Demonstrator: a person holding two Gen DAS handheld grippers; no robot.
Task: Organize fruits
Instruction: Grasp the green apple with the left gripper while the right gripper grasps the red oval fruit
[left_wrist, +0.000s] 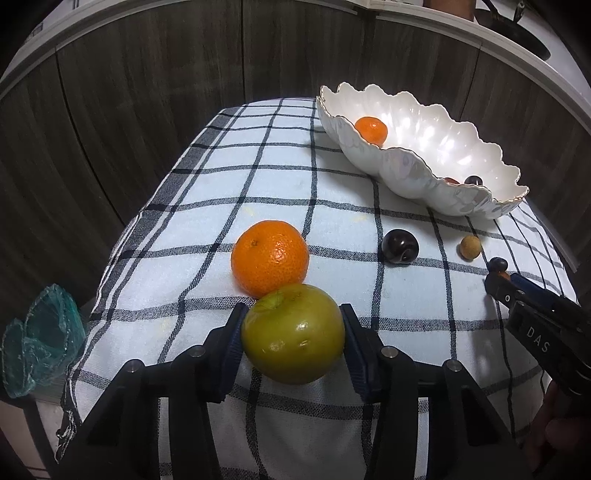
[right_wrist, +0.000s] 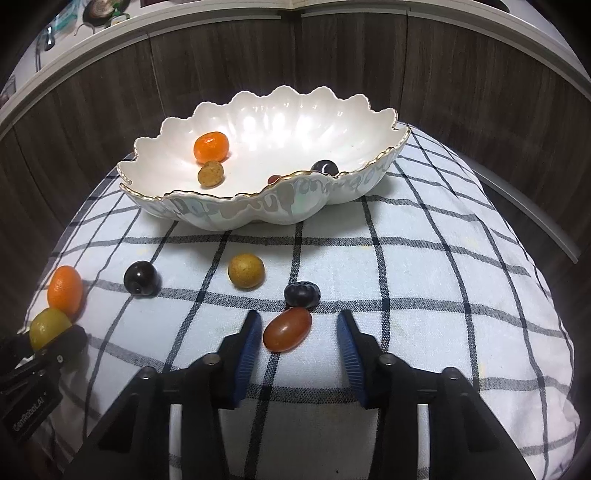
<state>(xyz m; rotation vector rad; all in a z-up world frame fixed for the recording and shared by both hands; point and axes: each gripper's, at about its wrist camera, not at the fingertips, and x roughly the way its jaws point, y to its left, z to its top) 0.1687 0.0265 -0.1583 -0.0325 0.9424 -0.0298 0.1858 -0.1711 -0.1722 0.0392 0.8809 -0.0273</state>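
checked cloth, dark panels, green netting.

i see a white cloth with a dark grid draped over the work surface. behind it stands a wall of dark wood-grain panels, topped by a pale ledge. a crumpled bit of teal mesh netting sits off the cloth's left edge. something dark rests on the ledge, too small to tell.

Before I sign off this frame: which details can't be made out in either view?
- Reddish fruit in the bowl: right wrist view, mostly behind the near rim; kind unclear.
- Right gripper tips: left wrist view, too small to show contact with the red grape tomato.
- Green fruit underside: left wrist view, hidden; lifted or resting unclear.
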